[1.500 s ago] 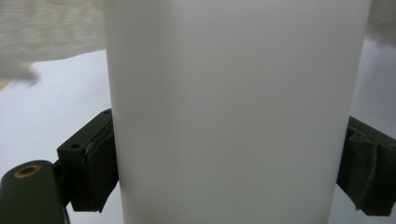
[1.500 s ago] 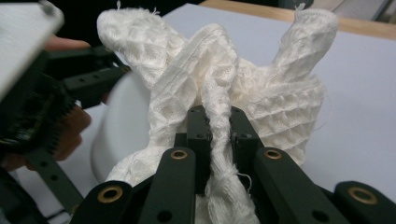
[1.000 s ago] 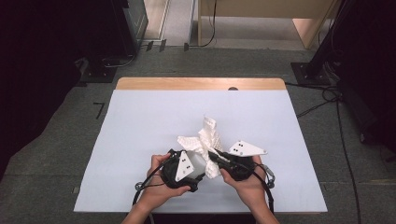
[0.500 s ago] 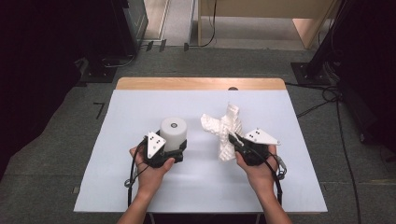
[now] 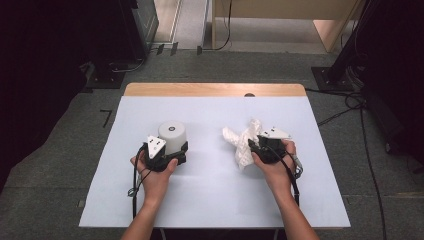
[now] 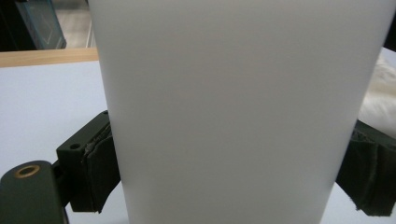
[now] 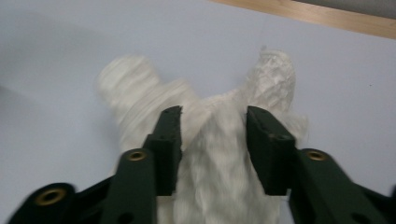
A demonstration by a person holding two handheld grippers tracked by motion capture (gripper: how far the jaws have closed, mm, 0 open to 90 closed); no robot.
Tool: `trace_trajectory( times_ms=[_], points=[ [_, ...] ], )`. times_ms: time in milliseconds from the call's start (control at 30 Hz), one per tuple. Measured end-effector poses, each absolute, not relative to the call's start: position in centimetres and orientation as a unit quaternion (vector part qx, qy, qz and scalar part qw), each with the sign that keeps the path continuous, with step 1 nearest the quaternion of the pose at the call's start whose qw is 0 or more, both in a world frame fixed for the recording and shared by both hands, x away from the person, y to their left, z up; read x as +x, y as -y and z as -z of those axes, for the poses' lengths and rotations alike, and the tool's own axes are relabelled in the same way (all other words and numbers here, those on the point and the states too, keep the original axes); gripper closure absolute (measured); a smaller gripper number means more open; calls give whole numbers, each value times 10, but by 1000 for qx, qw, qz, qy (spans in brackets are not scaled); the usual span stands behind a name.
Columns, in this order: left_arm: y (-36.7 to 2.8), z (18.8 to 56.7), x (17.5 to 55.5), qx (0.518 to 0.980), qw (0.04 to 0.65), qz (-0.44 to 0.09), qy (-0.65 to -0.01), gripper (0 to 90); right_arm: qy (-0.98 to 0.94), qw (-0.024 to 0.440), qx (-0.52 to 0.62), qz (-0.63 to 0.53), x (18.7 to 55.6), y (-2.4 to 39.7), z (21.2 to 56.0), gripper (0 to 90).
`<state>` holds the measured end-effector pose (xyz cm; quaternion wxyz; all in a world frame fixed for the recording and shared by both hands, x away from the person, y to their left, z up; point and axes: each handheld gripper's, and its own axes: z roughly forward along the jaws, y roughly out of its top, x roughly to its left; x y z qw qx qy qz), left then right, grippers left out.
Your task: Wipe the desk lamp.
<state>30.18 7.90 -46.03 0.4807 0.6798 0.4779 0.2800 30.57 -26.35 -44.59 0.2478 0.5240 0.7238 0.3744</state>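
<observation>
High view, one white roll [image 5: 172, 137] pinched by left hand-held gripper [image 5: 170, 152], one crumpled paper [image 5: 243, 142], right hand-held gripper [image 5: 256, 146] just spreading around it.

Plain white roll [image 5: 172, 137], smooth and unmarked, a small dark dot at the centre of its top. Crumpled paper [image 5: 243, 142] off-white to cream, faintly quilted with a criss-cross embossing, though blurred in the right gripper view. Pale blue-white table cover [image 5: 210, 190], bare light wood strip [image 5: 215, 89] along the far edge. Black gripper jaws with brass-coloured rivets [image 7: 136, 155]; light grey three-cornered plates [image 5: 156, 145].
</observation>
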Motion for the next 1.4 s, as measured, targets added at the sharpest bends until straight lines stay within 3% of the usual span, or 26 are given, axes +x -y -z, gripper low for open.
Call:
trace_trajectory(
  times_ms=[133,367,567,667,933,1233,1400],
  points=[
    [-82,463,303,682,474,-283,-480,82,-718,253,524,-381,302,268,440,385],
    [-87,474,302,692,457,-272,-488,81,-711,254,512,-409,285,281,431,244],
    [-85,475,298,702,449,-271,-481,61,-699,267,514,-420,268,297,429,237],
    [-86,475,292,704,455,-268,-475,0,-696,268,513,-425,261,304,429,227],
    [-97,473,276,702,465,-265,-470,0,-696,271,514,-422,251,321,437,204],
    [-122,460,253,693,484,-275,-457,0,-689,272,524,-420,242,340,443,191],
    [-156,458,239,671,488,-290,-477,0,-691,274,533,-406,234,355,451,176]
  ],
)
